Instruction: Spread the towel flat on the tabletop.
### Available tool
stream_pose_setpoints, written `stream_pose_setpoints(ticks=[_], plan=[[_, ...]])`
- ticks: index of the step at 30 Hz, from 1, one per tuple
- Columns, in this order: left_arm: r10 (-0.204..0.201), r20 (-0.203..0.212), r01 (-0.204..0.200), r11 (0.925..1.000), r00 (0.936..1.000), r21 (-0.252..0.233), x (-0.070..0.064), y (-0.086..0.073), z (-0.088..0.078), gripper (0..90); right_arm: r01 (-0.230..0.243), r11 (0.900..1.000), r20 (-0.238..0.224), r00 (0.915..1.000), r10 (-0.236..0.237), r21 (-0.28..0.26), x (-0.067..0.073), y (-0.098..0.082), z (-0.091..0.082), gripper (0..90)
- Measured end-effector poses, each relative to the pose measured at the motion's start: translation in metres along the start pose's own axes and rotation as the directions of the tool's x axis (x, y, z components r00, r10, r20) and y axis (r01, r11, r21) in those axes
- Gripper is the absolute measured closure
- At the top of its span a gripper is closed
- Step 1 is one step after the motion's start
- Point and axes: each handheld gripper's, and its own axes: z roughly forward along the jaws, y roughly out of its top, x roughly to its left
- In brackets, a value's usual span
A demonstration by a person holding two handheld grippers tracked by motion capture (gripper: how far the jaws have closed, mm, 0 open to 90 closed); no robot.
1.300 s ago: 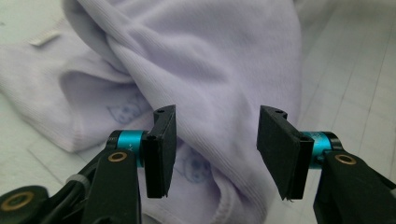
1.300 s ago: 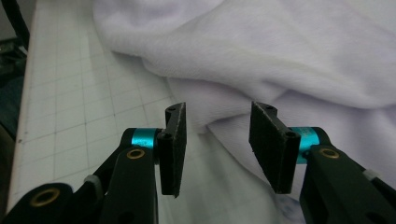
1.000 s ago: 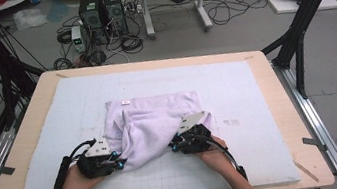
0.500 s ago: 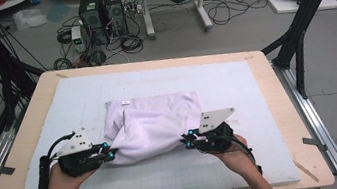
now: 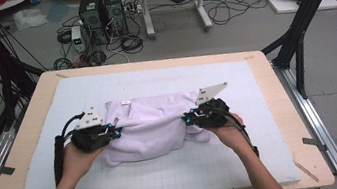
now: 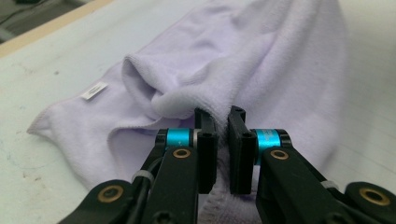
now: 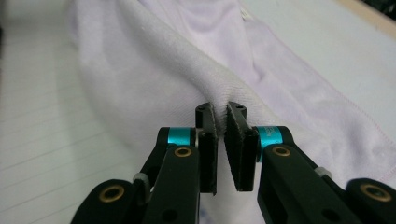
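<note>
Both tools, the left tool [image 5: 111, 131] and right tool [image 5: 189, 118], pinch the lavender towel's [image 5: 153, 122] edge and should rise evenly, keeping it taut above the desk [image 5: 263, 67].

A pale lilac towel [image 5: 153, 122] of soft, matt terry cloth, its nap fuzzy and its hem ribbed, with a small white fabric label [image 6: 94, 90]. It lies on a light, matt mat [image 5: 260, 111] printed with a fine grid, over a table [image 5: 287, 107] with a smooth pale wood edge. The left gripper [image 6: 222, 135] and right gripper [image 7: 220, 135] are matt black plastic with glossy blue metal collars and brass-coloured rivets
</note>
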Motion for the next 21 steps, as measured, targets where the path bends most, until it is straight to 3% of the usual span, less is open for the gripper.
stream_pose_setpoints(ticks=[2,4,6,8,10,13,17,21], plan=[[-0.040,-0.013,0.040,0.9990,0.9991,0.019,0.011,-0.003,0.015,83.6,-0.036,0.999,0.009,0.9993,0.035,0.027,-0.014,-0.002,0.017,83.6],[-0.050,-0.040,0.052,0.9970,0.9980,0.057,0.019,-0.008,0.028,83.5,-0.071,0.997,0.007,0.9975,0.071,0.044,-0.026,-0.005,0.030,83.4],[-0.074,-0.027,0.076,0.9933,0.9969,0.087,0.025,-0.013,0.039,83.0,-0.092,0.994,0.000,0.9957,0.093,0.058,-0.033,-0.009,0.041,82.7],[-0.081,-0.022,0.082,0.9926,0.9965,0.090,0.027,-0.014,0.040,80.5,-0.103,0.992,-0.001,0.9947,0.103,0.069,-0.035,-0.012,0.047,79.1],[-0.076,-0.016,0.077,0.9946,0.9970,0.069,0.027,-0.013,0.033,74.9,-0.099,0.993,0.005,0.9951,0.099,0.059,-0.034,-0.011,0.045,74.2],[-0.083,-0.013,0.084,0.9960,0.9964,0.031,0.024,-0.010,0.019,66.2,-0.083,0.997,0.024,0.9963,0.083,0.004,-0.026,-0.010,0.030,69.7],[-0.048,-0.010,0.048,0.9987,0.9988,0.014,0.018,-0.010,-0.004,58.1,-0.049,0.996,0.040,0.9978,0.052,-0.068,-0.009,-0.013,0.005,63.8],[-0.026,-0.016,0.025,0.9995,0.9995,-0.017,0.009,-0.019,-0.025,52.2,-0.027,0.997,0.010,0.9996,0.028,-0.067,0.009,-0.019,-0.007,58.3]])
